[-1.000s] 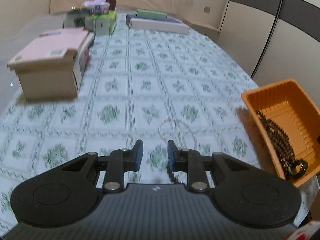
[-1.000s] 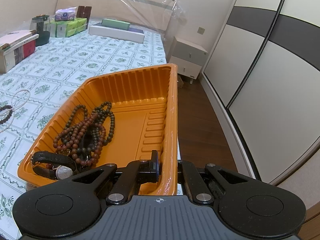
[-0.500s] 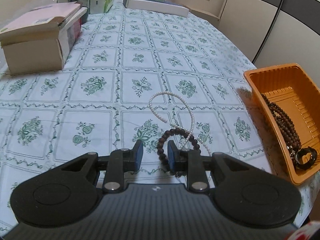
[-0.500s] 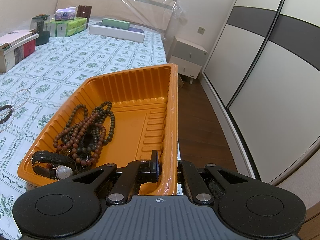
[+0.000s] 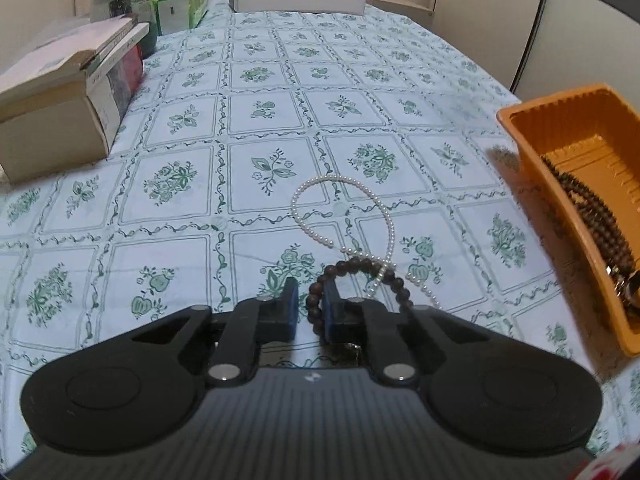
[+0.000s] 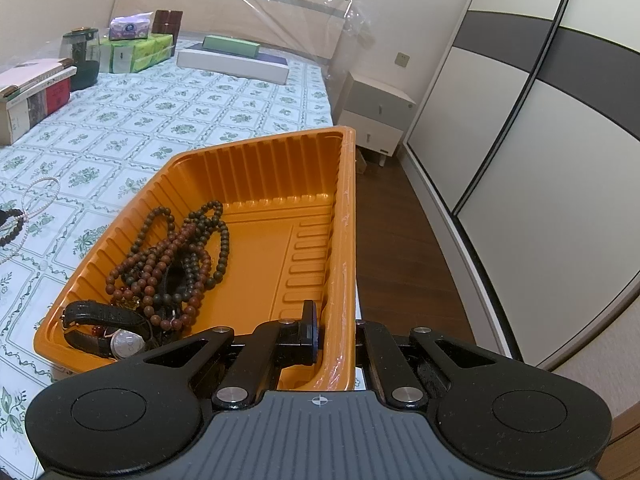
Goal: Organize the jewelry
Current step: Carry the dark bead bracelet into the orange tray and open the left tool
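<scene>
Left wrist view: my left gripper (image 5: 309,307) is closing, jaws straddling the dark wooden bead bracelet (image 5: 356,280) on the green floral tablecloth (image 5: 180,176); its right pad touches the beads. A white pearl necklace (image 5: 340,216) loops at twelve o'clock.

Right wrist view: my right gripper (image 6: 334,330) is clamped on the orange ribbed plastic tray (image 6: 280,184) wall; brown bead strands (image 6: 176,256) lie at ten o'clock.

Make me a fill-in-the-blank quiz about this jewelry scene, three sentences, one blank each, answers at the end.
1. The right hand-held gripper is shut on the rim of the ____ tray.
2. The left hand-held gripper is closing around a bracelet of ____ beads.
3. That bracelet lies across a white ____ necklace on the tablecloth.

Missing words: orange; dark; pearl
</scene>
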Demonstrator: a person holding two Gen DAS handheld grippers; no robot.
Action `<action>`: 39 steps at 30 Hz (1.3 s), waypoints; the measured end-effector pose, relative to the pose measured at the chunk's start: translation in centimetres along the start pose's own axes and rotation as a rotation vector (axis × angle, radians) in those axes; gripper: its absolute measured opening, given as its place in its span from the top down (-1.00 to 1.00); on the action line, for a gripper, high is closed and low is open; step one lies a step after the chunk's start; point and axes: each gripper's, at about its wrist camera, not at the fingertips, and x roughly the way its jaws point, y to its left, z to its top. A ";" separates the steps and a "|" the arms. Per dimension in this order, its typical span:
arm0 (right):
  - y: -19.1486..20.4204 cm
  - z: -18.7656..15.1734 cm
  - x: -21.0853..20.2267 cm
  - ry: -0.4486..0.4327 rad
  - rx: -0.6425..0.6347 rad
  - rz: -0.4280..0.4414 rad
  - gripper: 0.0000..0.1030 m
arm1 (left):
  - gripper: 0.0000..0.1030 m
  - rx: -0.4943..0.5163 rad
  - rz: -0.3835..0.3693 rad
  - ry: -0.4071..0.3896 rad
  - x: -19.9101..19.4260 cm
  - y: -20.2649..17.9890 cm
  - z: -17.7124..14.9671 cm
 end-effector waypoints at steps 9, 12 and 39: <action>0.0 0.0 0.2 0.000 -0.001 0.000 0.93 | 0.90 0.031 0.010 -0.002 -0.3 0.1 0.0; 0.0 0.0 0.2 0.001 0.000 0.000 0.93 | 0.90 0.038 0.032 -0.015 -1.0 0.6 0.0; -0.1 -0.1 0.3 0.000 -0.001 0.001 0.93 | 0.90 0.130 -0.024 -0.203 -8.4 -0.5 5.6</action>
